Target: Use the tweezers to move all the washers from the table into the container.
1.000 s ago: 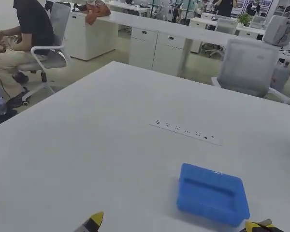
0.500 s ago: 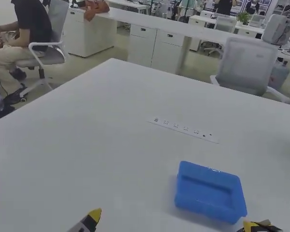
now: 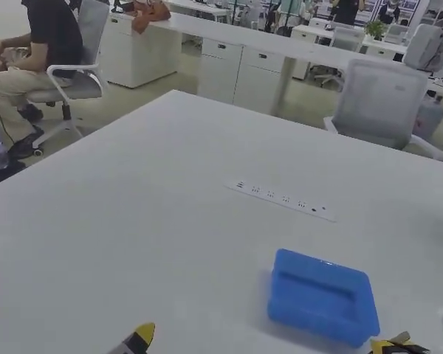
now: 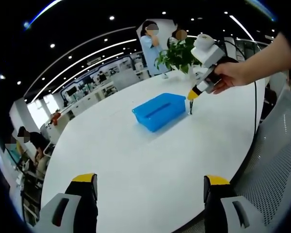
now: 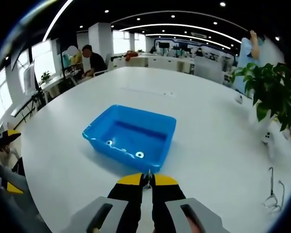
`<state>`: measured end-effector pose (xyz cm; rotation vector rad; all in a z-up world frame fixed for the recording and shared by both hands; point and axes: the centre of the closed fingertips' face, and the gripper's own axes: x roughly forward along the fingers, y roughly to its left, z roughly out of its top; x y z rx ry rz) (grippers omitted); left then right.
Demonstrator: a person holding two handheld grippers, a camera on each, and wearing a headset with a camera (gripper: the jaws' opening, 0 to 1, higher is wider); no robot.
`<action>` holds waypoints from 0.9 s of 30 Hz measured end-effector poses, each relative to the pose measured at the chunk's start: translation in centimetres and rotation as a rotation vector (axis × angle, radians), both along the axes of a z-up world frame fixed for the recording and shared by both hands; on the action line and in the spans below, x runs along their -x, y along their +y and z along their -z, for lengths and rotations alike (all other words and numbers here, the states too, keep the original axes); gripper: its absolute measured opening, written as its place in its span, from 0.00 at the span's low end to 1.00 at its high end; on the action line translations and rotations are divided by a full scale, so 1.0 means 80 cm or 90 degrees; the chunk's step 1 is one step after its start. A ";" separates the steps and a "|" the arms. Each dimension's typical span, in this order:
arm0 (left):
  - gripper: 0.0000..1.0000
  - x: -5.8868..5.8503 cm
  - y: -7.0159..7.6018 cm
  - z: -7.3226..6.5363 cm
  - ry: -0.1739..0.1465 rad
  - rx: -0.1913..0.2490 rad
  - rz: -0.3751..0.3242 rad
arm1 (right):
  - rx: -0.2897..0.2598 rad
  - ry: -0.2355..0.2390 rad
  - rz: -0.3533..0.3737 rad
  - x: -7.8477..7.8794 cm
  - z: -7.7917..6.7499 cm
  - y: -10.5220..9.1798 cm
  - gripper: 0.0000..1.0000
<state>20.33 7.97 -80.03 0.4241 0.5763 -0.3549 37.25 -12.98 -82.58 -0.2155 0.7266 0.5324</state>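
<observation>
Right claw (image 5: 146,180): pressed together on the tweezers (image 4: 190,108), held just beside the container (image 5: 140,110). Left claw (image 4: 150,178): spread wide, well apart from it. Worktop (image 3: 133,221): white, container borne. Washers (image 5: 139,155): seen lying inside the container.

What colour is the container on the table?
Blue; the container shows best in the right gripper view.

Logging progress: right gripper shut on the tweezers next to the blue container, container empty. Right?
Not empty: the right gripper view shows washers lying in the blue container. The rest stands: the right gripper is shut on the tweezers next to the container.
</observation>
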 end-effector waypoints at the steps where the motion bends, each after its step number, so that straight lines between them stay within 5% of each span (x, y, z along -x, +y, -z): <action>1: 0.93 0.000 0.000 0.000 0.000 0.000 -0.001 | 0.008 -0.006 -0.007 -0.001 0.000 0.001 0.03; 7: 0.93 0.000 0.000 0.000 0.000 0.000 0.000 | 0.015 -0.026 -0.024 0.006 0.000 0.000 0.01; 15: 0.93 0.000 0.001 -0.001 -0.002 0.001 -0.002 | -0.030 0.006 0.014 0.002 -0.002 -0.005 0.01; 22: 0.93 -0.001 0.001 -0.001 -0.002 0.000 -0.005 | -0.046 0.003 0.008 0.003 -0.021 0.001 0.01; 27: 0.94 -0.001 0.000 -0.002 -0.006 0.002 -0.001 | -0.095 0.029 0.031 0.006 -0.037 0.004 0.01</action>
